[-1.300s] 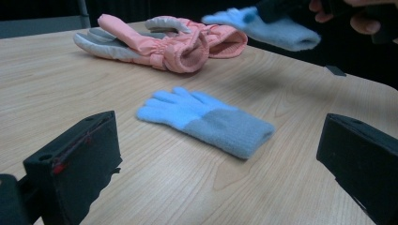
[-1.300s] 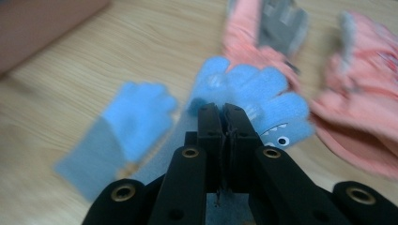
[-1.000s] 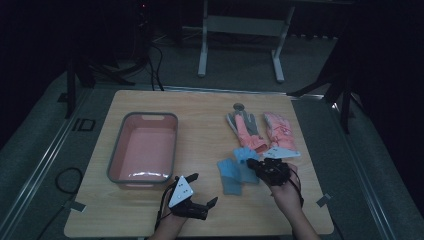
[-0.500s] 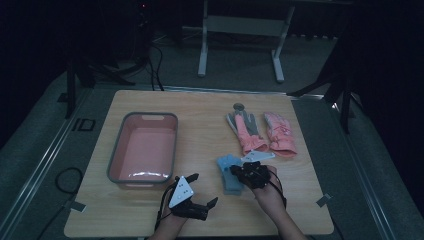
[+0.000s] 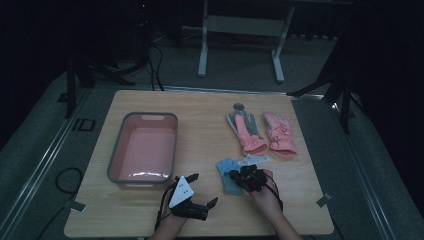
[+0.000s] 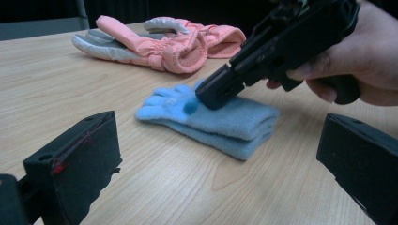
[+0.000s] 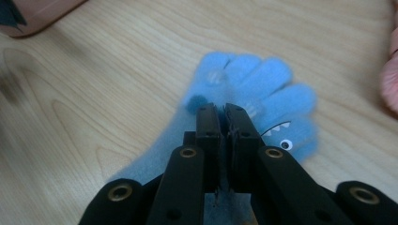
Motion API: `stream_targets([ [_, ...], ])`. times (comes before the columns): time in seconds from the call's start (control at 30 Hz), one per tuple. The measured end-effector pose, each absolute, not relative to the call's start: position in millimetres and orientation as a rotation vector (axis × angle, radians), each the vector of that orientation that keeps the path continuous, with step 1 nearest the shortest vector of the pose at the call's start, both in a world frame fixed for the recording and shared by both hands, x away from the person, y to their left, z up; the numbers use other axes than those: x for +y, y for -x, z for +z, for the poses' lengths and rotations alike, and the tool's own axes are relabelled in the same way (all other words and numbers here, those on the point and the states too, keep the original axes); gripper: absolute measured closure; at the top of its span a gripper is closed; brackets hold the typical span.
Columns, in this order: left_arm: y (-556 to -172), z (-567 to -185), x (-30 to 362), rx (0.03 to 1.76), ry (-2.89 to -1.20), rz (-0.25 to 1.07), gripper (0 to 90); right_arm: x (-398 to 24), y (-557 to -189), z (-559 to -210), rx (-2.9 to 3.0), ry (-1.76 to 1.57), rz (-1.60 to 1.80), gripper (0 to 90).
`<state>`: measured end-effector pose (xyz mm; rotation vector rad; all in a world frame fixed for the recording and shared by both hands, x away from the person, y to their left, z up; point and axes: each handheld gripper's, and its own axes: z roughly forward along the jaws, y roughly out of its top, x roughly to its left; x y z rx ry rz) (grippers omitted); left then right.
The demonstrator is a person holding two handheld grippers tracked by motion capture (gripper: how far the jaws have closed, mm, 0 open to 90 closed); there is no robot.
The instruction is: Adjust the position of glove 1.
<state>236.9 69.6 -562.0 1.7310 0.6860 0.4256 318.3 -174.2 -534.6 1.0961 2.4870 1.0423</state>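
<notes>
A: Risk at this stage: the right tool [image 5: 239, 176] sits with its jaws pressed together on top of the blue gloves [image 6: 211, 119], which lie stacked on the desk [image 5: 200, 120] near its front edge, right of the tub [image 5: 116, 159]. In the right gripper view the jaws meet over the knit with barely a slit between them; whether any fabric is caught there cannot be told.

B: Consequence if nothing is caught?

A: A lift brings up an empty tool. If a mere tuft of fleece is pinched, the glove probably slips free partway.

B: Second hazard?

A: Two gloves lie one on the other. A shallow pinch likely takes the upper one alone, and the lower stays behind or gets dragged askew across the wood.

B: State of the left tool [image 5: 197, 190]?

A: Spread wide, empty, low over the desk beside the tub, aimed at the blue pair. The left gripper view shows both its jaws standing apart, with the gloves and the right tool between and beyond them.

B: Collision risk?

A: Plausible. The two tools stand near each other, so a carry toward the tub may brush the left one. The pink gloves [image 5: 265, 132] lie well apart, farther back, and seem safe.
</notes>
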Motion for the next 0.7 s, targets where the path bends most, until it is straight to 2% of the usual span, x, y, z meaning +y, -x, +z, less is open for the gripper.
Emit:
stream_targets([
  [0.5, -236, -562, 68, 0.685, -1.727, 0.442, 0.1, -169, -320, -545, 2.551, -1.018, 1.099, 83.6],
  [0.6, -235, -562, 67, 0.683, -1.725, 0.433, 0.1, -170, -318, -542, 2.549, -0.987, 1.120, 79.0],
  [0.7, -236, -562, 65, 0.665, -1.741, 0.425, 0.1, -176, -315, -530, 2.521, -0.961, 1.163, 69.2],
])
